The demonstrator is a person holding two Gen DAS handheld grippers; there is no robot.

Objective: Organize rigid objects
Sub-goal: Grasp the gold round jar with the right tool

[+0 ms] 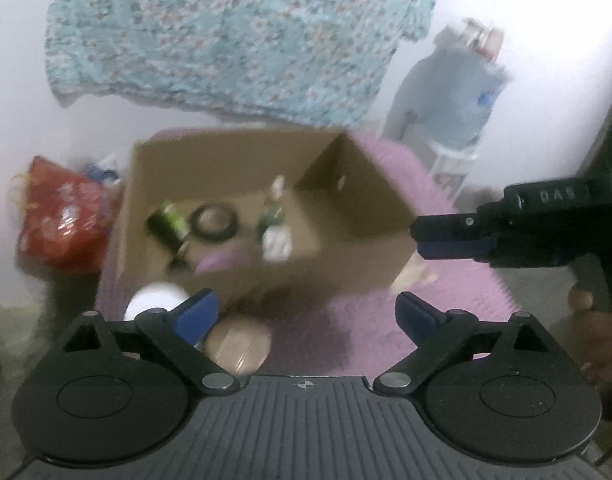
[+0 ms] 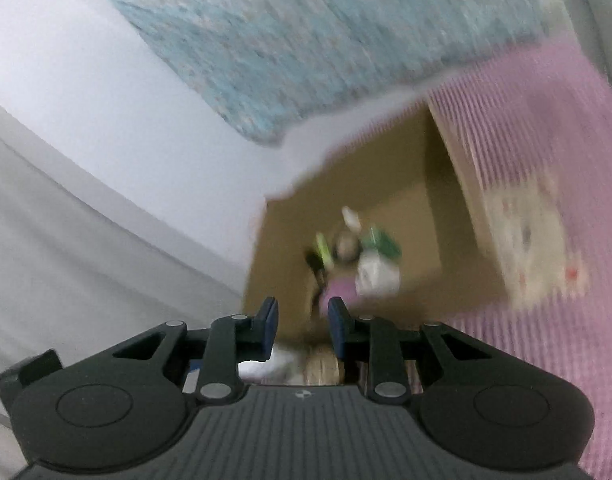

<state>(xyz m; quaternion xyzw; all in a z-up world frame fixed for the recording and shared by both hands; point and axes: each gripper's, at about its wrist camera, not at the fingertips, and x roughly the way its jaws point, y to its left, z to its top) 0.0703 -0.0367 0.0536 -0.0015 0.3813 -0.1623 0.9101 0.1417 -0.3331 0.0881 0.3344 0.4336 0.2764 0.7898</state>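
Observation:
An open cardboard box (image 1: 362,184) stands on a pink mat (image 1: 346,320). Inside lie a black tape ring (image 1: 213,222), a dark green bottle (image 1: 167,226), a green-and-white bottle (image 1: 273,224) and a pink piece (image 1: 221,260). My left gripper (image 1: 308,314) is open and empty, in front of the box. A white jar (image 1: 155,298) and a tan round lid (image 1: 237,346) lie just behind its left finger. My right gripper (image 2: 301,320) is open and empty above the box (image 2: 386,168); it also shows in the left wrist view (image 1: 446,236) at the box's right edge.
A floral cloth (image 1: 233,36) hangs on the wall behind the box. A red bag (image 1: 61,220) sits left of the box. A water jug (image 1: 454,96) on a white stand is at the back right. A pale printed object (image 2: 534,248) lies on the mat beside the box.

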